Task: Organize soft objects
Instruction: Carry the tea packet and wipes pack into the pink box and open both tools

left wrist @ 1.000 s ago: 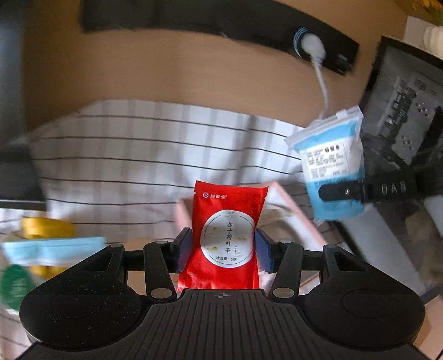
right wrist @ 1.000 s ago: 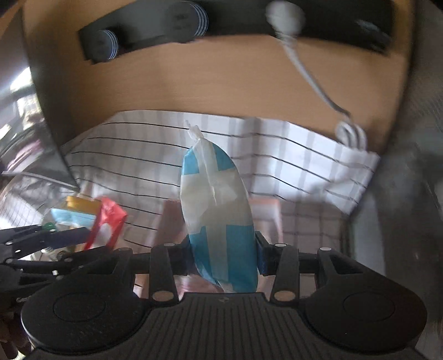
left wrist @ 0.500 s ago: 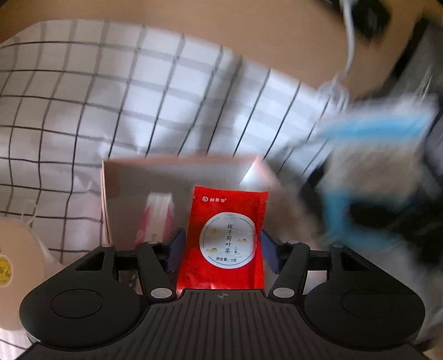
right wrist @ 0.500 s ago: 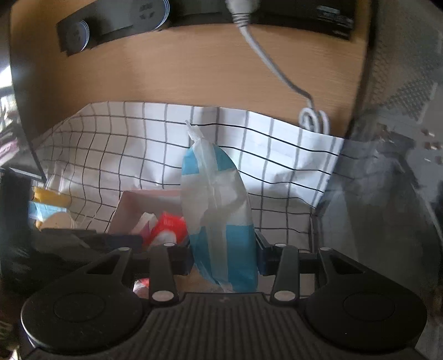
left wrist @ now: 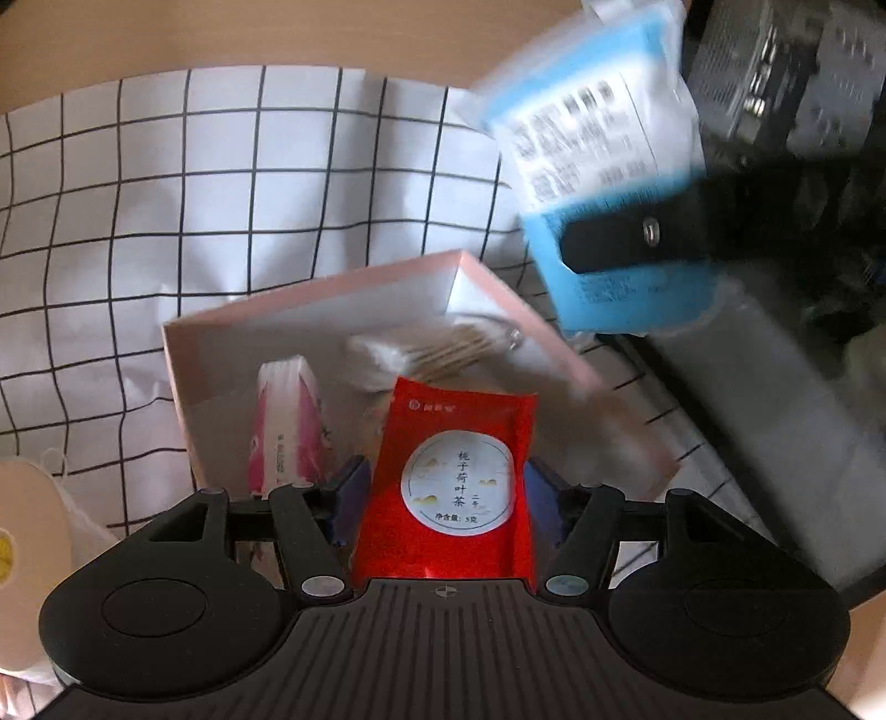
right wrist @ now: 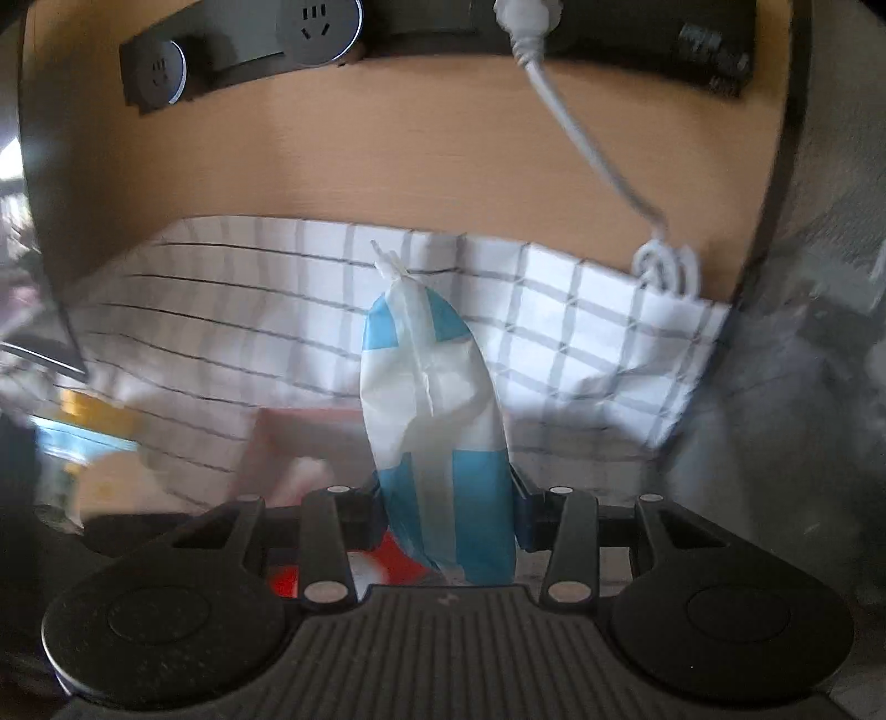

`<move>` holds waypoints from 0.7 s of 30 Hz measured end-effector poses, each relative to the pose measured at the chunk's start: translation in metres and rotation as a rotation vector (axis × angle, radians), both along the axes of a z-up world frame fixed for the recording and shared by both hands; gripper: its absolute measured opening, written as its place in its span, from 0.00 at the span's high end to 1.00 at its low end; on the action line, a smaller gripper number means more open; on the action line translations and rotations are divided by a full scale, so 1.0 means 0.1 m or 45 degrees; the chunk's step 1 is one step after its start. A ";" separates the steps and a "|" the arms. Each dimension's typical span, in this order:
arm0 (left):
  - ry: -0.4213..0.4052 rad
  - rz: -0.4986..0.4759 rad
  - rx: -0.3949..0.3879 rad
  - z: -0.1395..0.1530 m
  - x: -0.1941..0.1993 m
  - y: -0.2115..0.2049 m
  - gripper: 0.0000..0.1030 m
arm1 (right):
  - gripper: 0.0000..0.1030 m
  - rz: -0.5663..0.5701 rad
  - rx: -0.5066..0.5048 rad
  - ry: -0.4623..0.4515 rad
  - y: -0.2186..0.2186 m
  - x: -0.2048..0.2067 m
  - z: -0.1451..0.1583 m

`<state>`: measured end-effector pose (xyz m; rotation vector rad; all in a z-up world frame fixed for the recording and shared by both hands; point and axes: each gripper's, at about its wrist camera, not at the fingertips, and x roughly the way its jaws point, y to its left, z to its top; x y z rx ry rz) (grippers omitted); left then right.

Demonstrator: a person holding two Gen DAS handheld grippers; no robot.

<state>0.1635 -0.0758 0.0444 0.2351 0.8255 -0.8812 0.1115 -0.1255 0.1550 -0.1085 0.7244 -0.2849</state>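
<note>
My left gripper (left wrist: 443,487) is shut on a red tea sachet (left wrist: 448,487) and holds it over the near edge of a shallow pink box (left wrist: 498,288). In the box lie a pink tissue pack (left wrist: 288,426) and a clear bag of cotton swabs (left wrist: 437,349). My right gripper (right wrist: 446,498) is shut on a blue and white soft pack (right wrist: 437,437), held upright. That pack also shows in the left wrist view (left wrist: 603,183), up at the right above the box, clamped by a black finger (left wrist: 637,238).
A white cloth with a black grid (left wrist: 221,194) covers the wooden desk (right wrist: 387,155). A power strip (right wrist: 249,50) with a white cable (right wrist: 598,155) runs along the back. A dark computer case (left wrist: 775,387) stands at the right. A cream round object (left wrist: 22,554) sits at the left.
Both grippers have moved in over the pink box with their packs still held. The blue and white pack now sits higher at the right of the left wrist view.
</note>
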 end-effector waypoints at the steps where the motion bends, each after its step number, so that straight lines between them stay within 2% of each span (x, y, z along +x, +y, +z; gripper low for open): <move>1: -0.038 -0.003 0.005 -0.02 -0.03 0.00 0.35 | 0.60 0.016 0.048 0.006 -0.01 0.03 -0.02; 4: -0.153 -0.039 0.013 -0.02 -0.11 -0.01 0.35 | 0.60 0.028 0.220 0.067 -0.08 0.22 -0.17; 6: -0.199 -0.054 0.019 0.03 -0.17 0.03 0.35 | 0.60 -0.023 0.312 0.123 -0.18 0.37 -0.32; 8: -0.221 -0.043 0.003 0.09 -0.16 0.10 0.39 | 0.60 -0.078 0.253 0.150 -0.21 0.45 -0.42; 10: -0.225 -0.010 -0.028 0.19 -0.18 0.21 0.39 | 0.60 -0.123 0.122 0.162 -0.18 0.48 -0.47; 12: -0.216 0.044 -0.073 0.30 -0.18 0.35 0.39 | 0.60 -0.127 0.071 0.163 -0.17 0.49 -0.47; 14: -0.191 0.084 -0.130 0.42 -0.19 0.52 0.40 | 0.58 -0.098 0.066 0.166 -0.12 0.47 -0.46; 15: -0.177 0.103 -0.156 0.49 -0.21 0.61 0.40 | 0.51 -0.073 0.051 0.157 -0.07 0.45 -0.45; 17: -0.164 0.132 -0.199 0.61 -0.27 0.78 0.40 | 0.45 -0.011 0.010 0.135 0.06 0.42 -0.43; 21: -0.138 0.200 -0.253 0.73 -0.30 1.11 0.40 | 0.45 0.143 -0.143 0.073 0.40 0.31 -0.51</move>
